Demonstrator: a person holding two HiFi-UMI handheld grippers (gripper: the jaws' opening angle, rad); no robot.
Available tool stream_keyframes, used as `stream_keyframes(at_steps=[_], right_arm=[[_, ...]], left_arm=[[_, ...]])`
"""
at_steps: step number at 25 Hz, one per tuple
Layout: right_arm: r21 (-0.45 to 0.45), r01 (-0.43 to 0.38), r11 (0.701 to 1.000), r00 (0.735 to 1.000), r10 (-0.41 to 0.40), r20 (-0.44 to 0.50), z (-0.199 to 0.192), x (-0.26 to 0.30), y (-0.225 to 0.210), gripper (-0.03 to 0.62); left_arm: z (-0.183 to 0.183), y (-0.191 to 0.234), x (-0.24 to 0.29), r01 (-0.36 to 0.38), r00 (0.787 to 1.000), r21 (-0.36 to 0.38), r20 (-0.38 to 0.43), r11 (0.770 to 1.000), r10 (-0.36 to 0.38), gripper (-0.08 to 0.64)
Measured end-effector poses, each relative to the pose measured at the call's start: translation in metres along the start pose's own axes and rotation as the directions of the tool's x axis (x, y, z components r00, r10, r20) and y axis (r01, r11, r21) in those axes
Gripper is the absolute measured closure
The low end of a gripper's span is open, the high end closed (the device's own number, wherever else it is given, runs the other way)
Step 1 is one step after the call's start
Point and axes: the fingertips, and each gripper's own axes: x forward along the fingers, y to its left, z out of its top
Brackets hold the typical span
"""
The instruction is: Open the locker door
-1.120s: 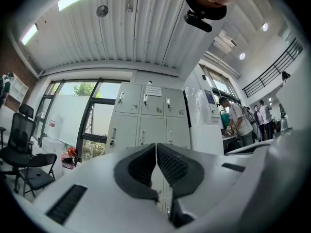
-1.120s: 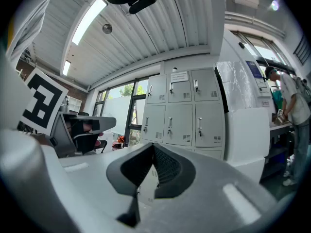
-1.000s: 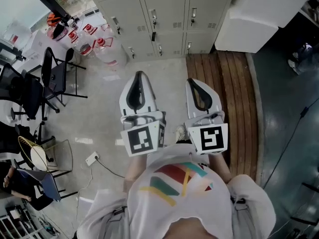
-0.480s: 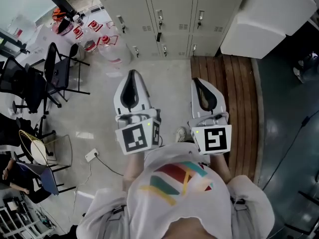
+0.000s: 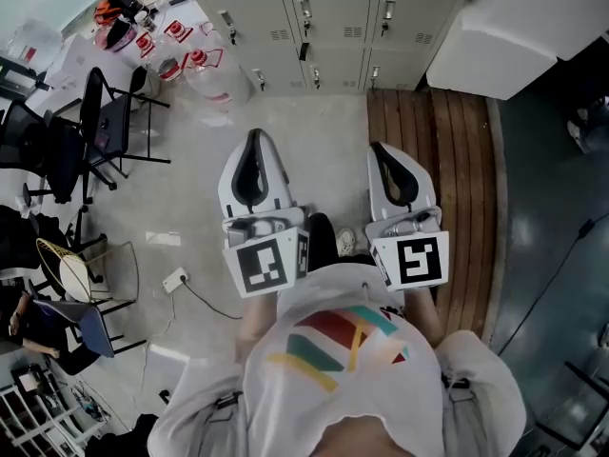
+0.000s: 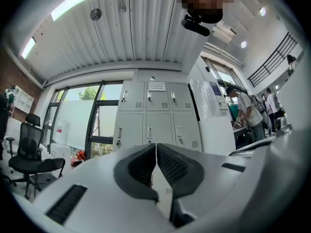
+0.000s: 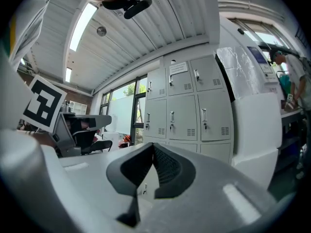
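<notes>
Well ahead of the left hand-held gripper (image 5: pixel 253 139) and right hand-held gripper (image 5: pixel 381 150), both closed empty, stand lockers (image 5: pixel 328 17).

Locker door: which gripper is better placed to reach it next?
Left, marginally: the left gripper points straight at the lockers; the right gripper aims at their left edge. Both shut, empty, distant.

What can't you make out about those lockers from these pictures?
Notice on a top door: print too small, left gripper view.
Lockers: bottom row hidden behind the shut left gripper, same view.
Upper rows: cut off by the head view's top edge.
Door handles: locked or not, too small anywhere.
</notes>
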Motion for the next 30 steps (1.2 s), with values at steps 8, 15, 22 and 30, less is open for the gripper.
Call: stream_keyframes(at_steps=[8, 15, 22, 30], right_arm=[[-0.032, 0.052, 0.998, 0.999, -0.052, 0.000, -0.004, 0.036, -0.018, 0.588], [-0.061, 0.098, 0.993, 0.995, -0.097, 0.017, 0.006, 0.118, -0.045, 0.588], [-0.085, 0.126, 0.988, 0.991, -0.121, 0.063, 0.038, 0.225, -0.061, 0.588], [-0.064, 0.165, 0.984, 0.984, -0.160, 0.072, 0.052, 0.312, -0.071, 0.588]], left_arm=[[-0.015, 0.009, 0.048, 0.033, 0.999, -0.031, 0.015, 0.999, -0.032, 0.543], [-0.031, 0.021, 0.136, 0.117, 0.993, -0.071, 0.011, 0.991, -0.117, 0.543], [-0.024, 0.064, 0.237, 0.161, 0.987, -0.071, 0.024, 0.984, -0.160, 0.543], [-0.037, 0.114, 0.324, 0.170, 0.985, -0.132, -0.006, 0.977, -0.172, 0.543]])
